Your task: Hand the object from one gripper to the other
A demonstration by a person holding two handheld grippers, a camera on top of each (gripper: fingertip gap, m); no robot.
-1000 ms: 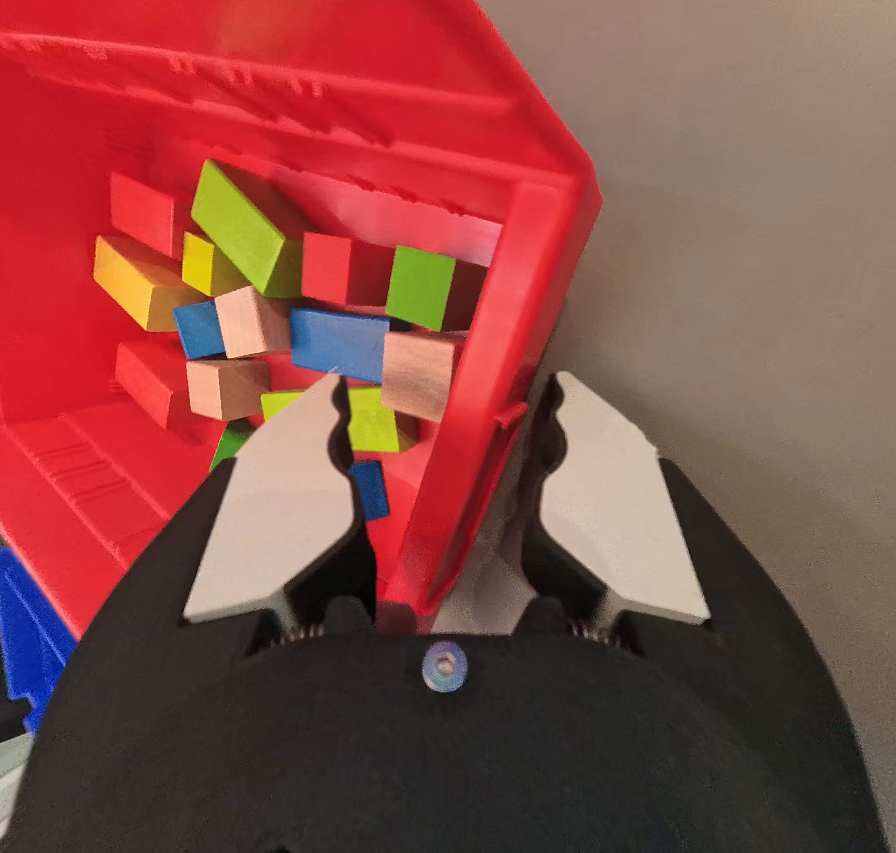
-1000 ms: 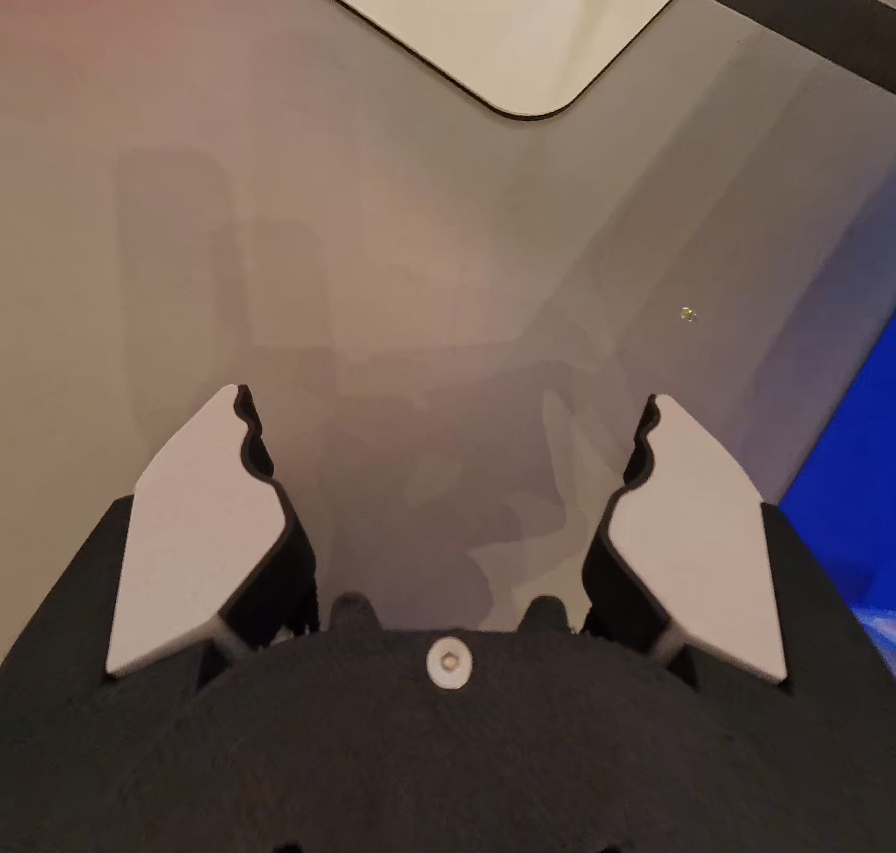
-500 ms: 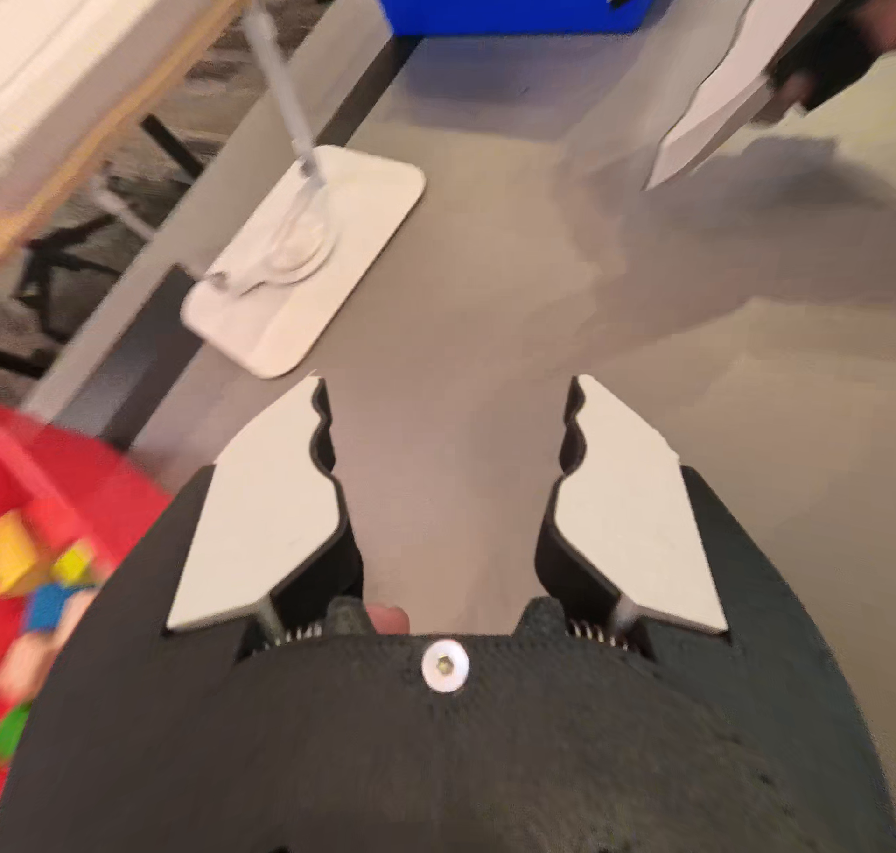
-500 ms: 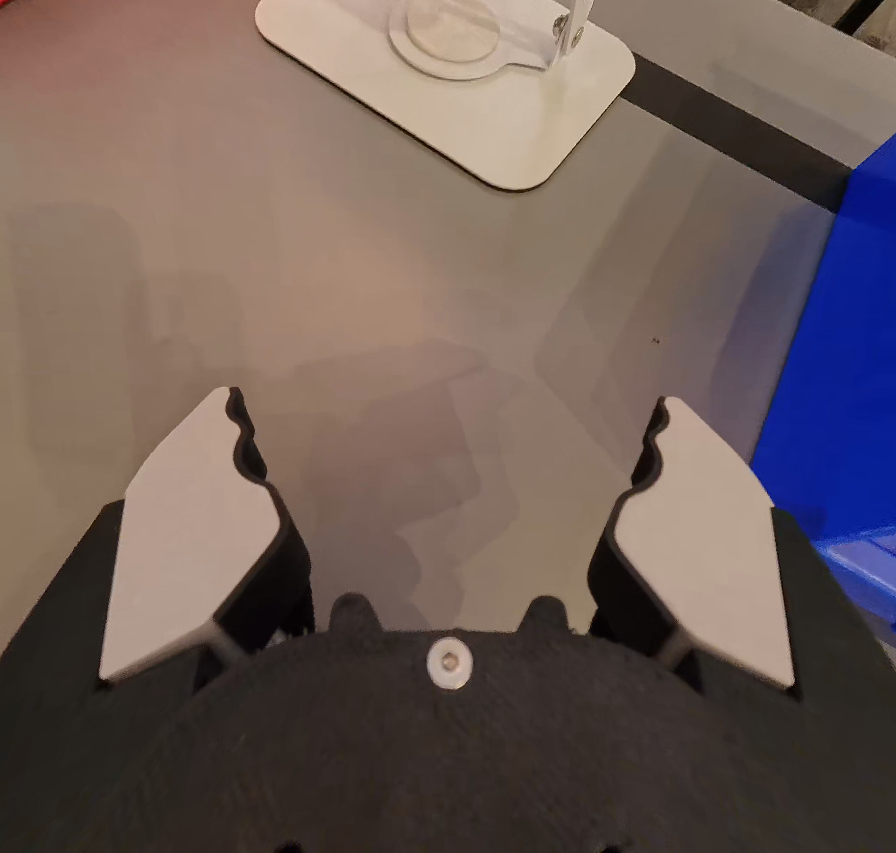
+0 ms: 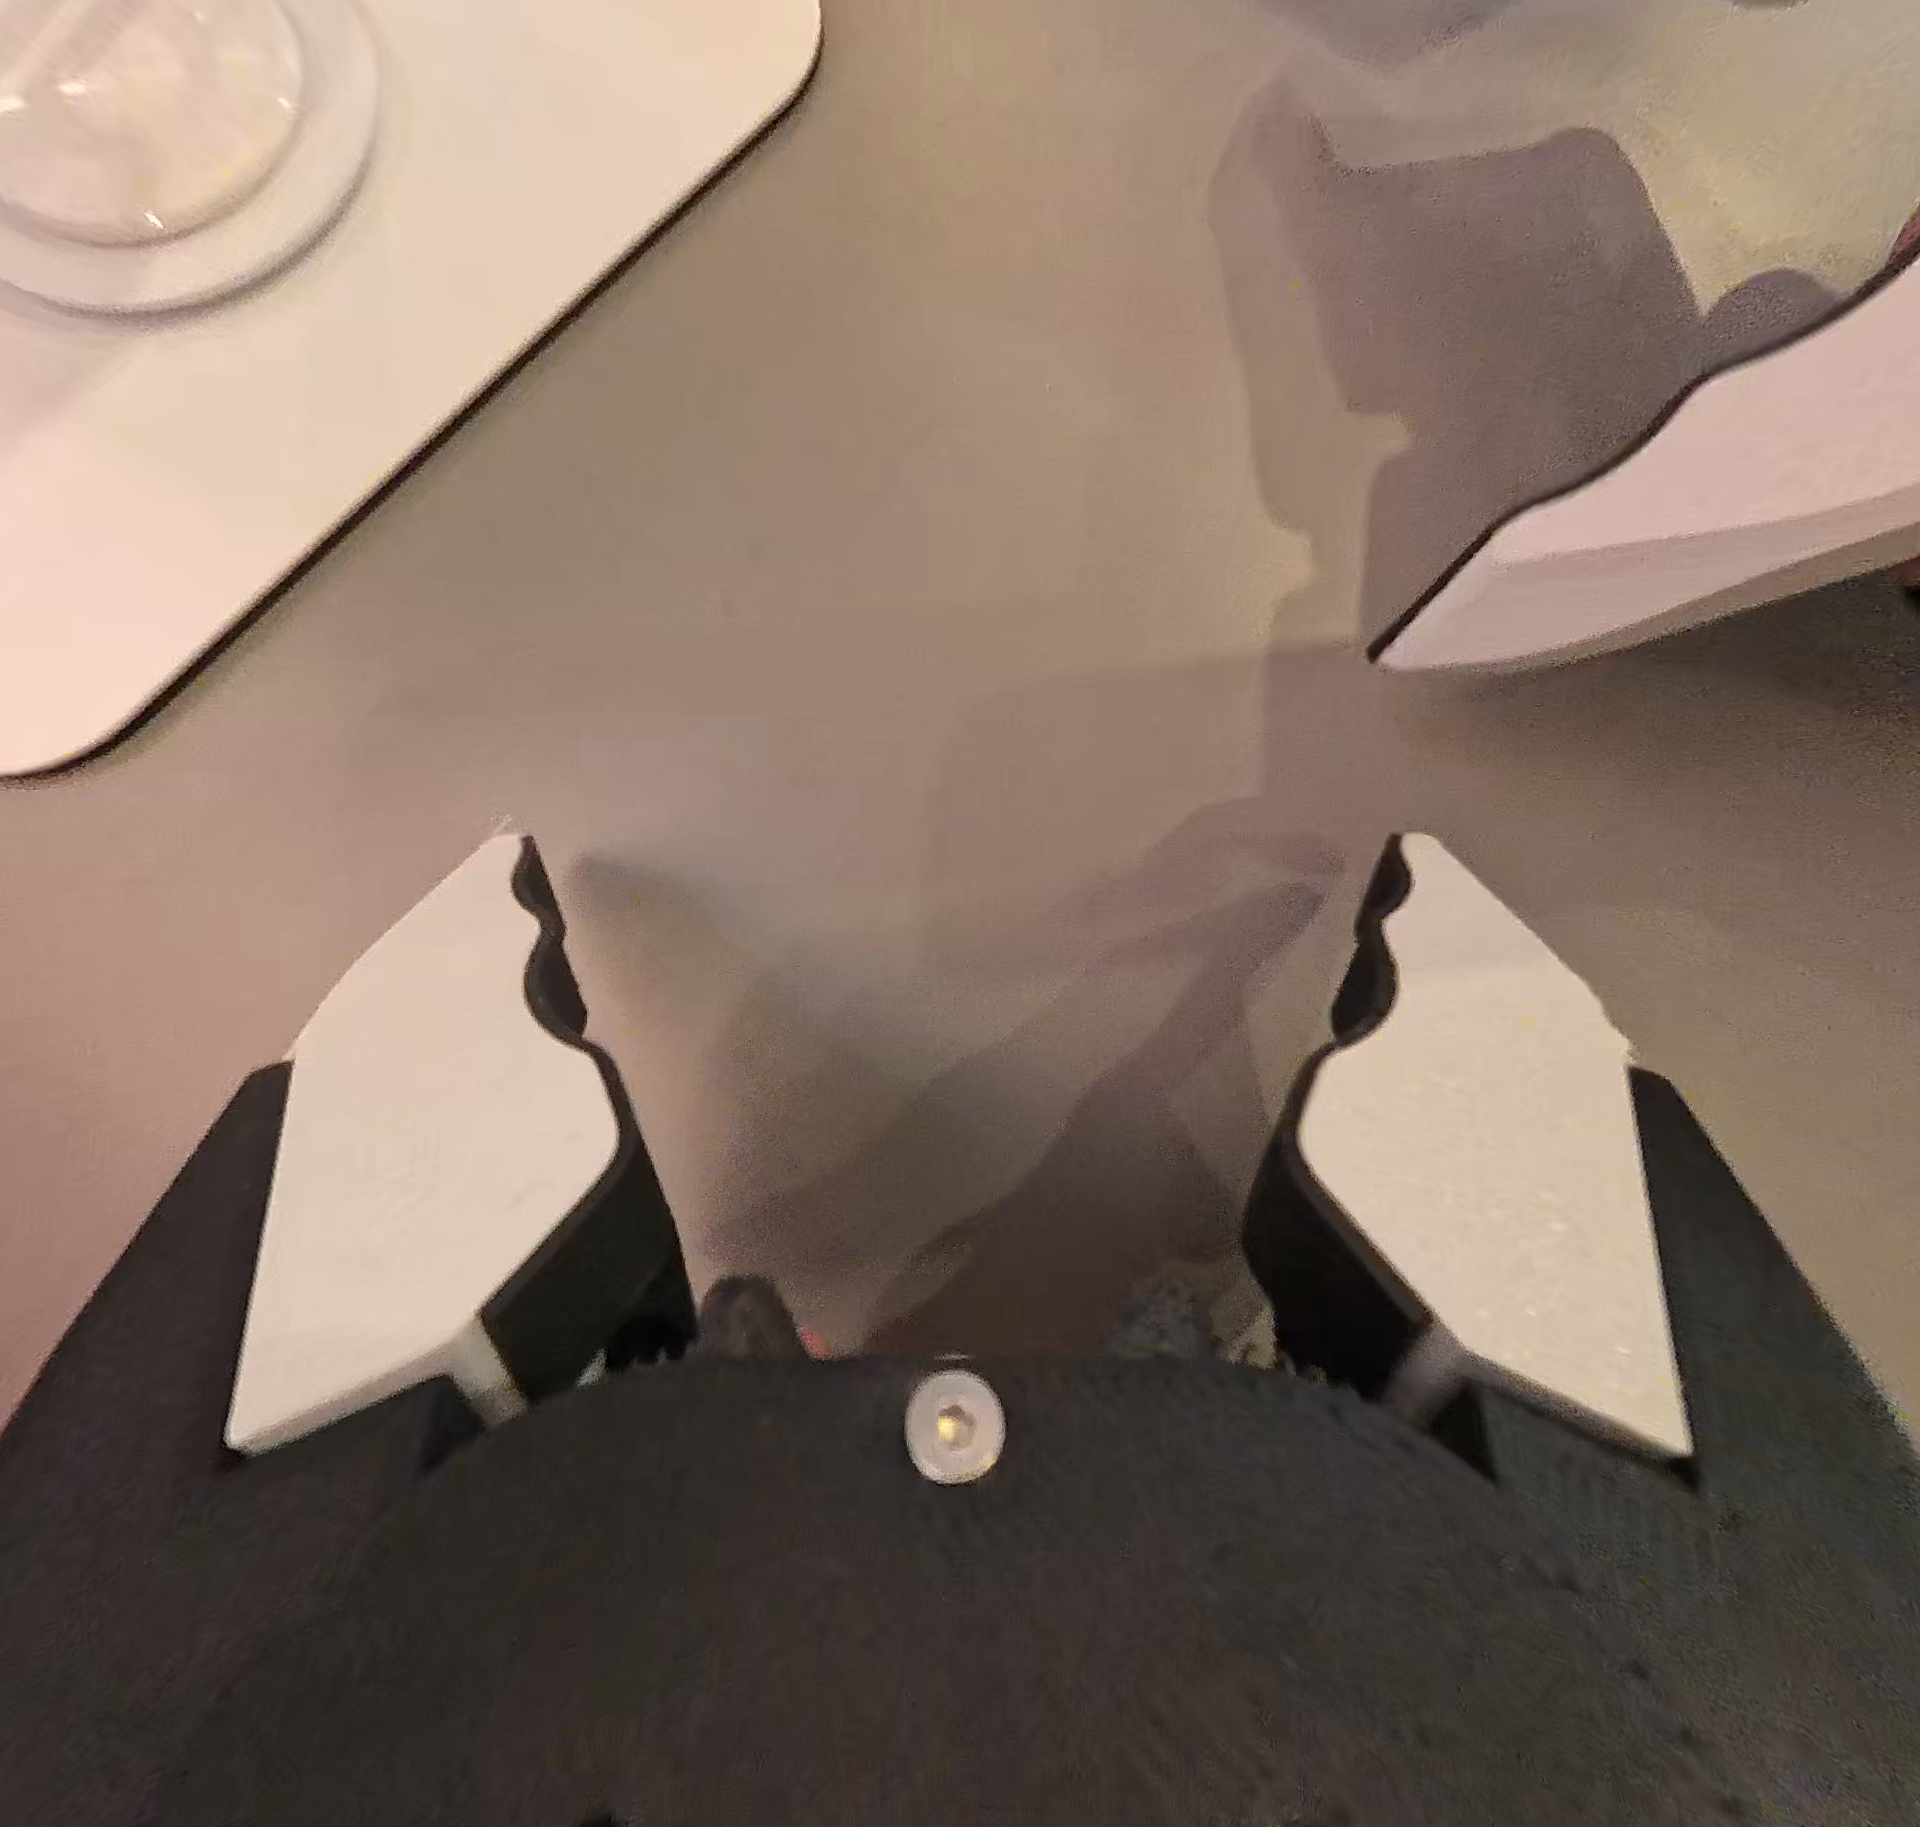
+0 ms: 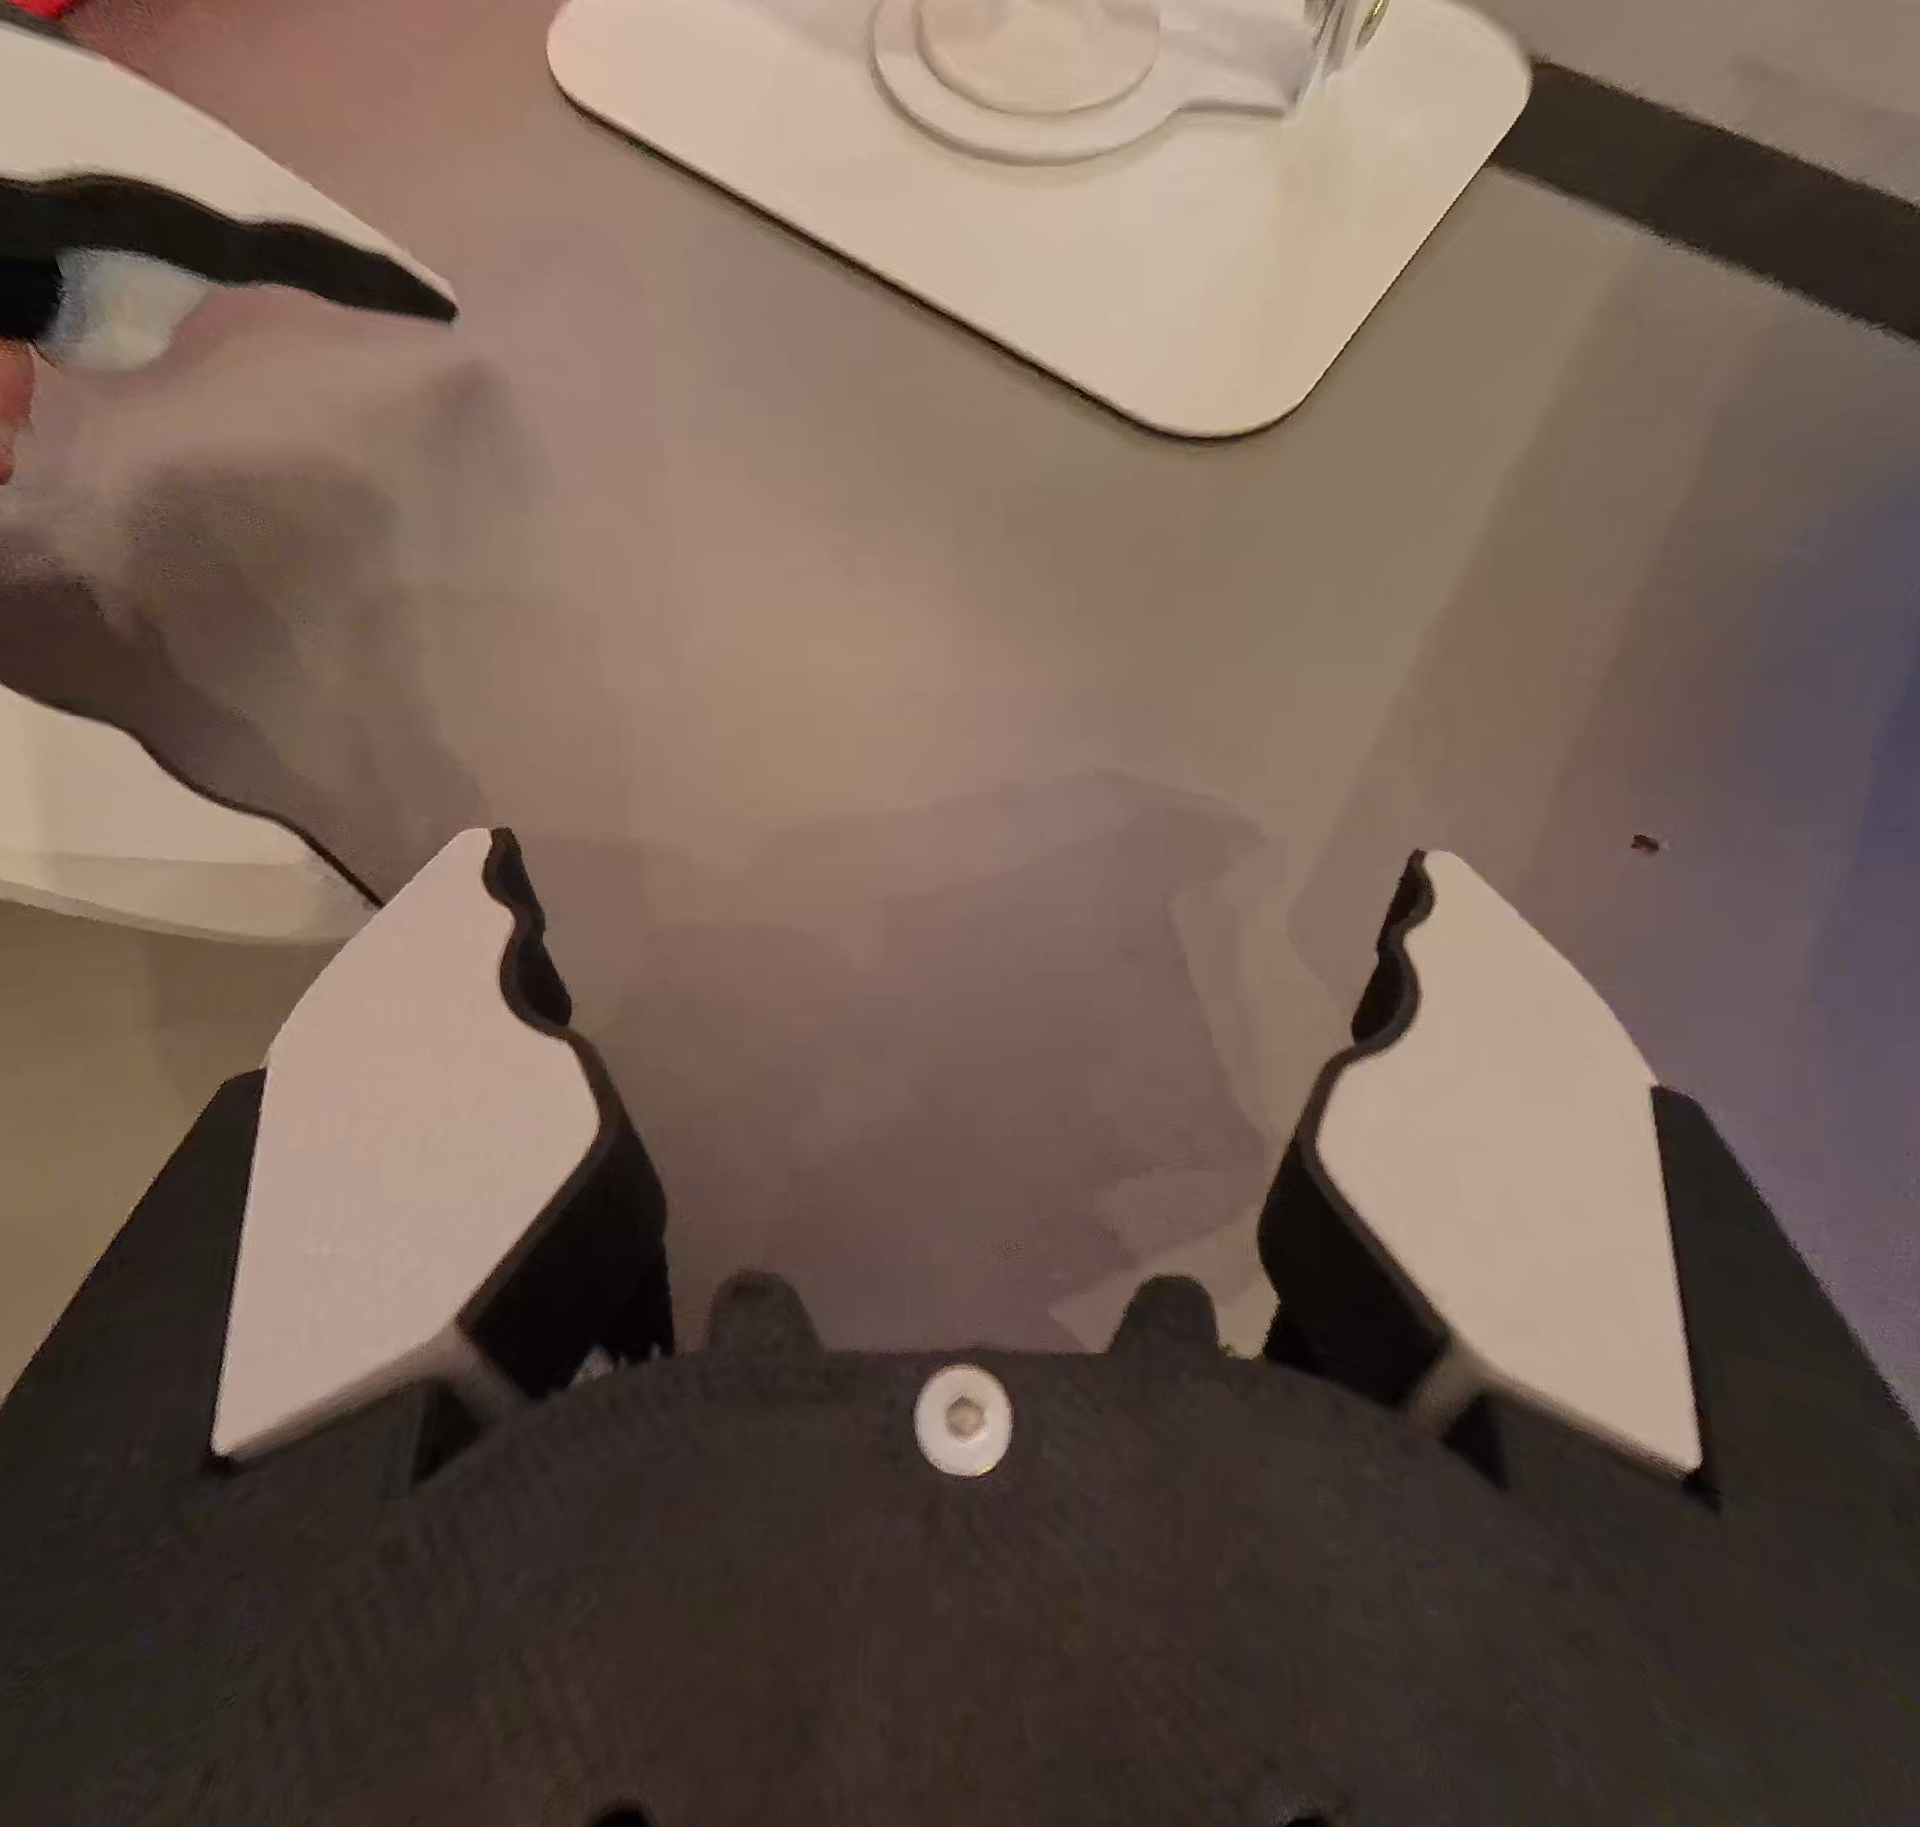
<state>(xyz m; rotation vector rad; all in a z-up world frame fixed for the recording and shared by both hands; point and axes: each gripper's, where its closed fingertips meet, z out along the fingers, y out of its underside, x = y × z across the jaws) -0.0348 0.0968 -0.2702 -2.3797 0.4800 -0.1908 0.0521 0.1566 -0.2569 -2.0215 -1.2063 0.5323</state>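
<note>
No obj to hand over shows in either view, so weight, stiffness & grip spot can't be judged: left gripper & right gripper both gape wide, empty, over grey table, white stand base at 12 o'clock.

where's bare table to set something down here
Bare grey table lies ahead of the open right gripper, short of the white stand base. Tighter at left, where the left gripper's fingers reach in. Nothing sits between the left gripper fingers either.
</note>
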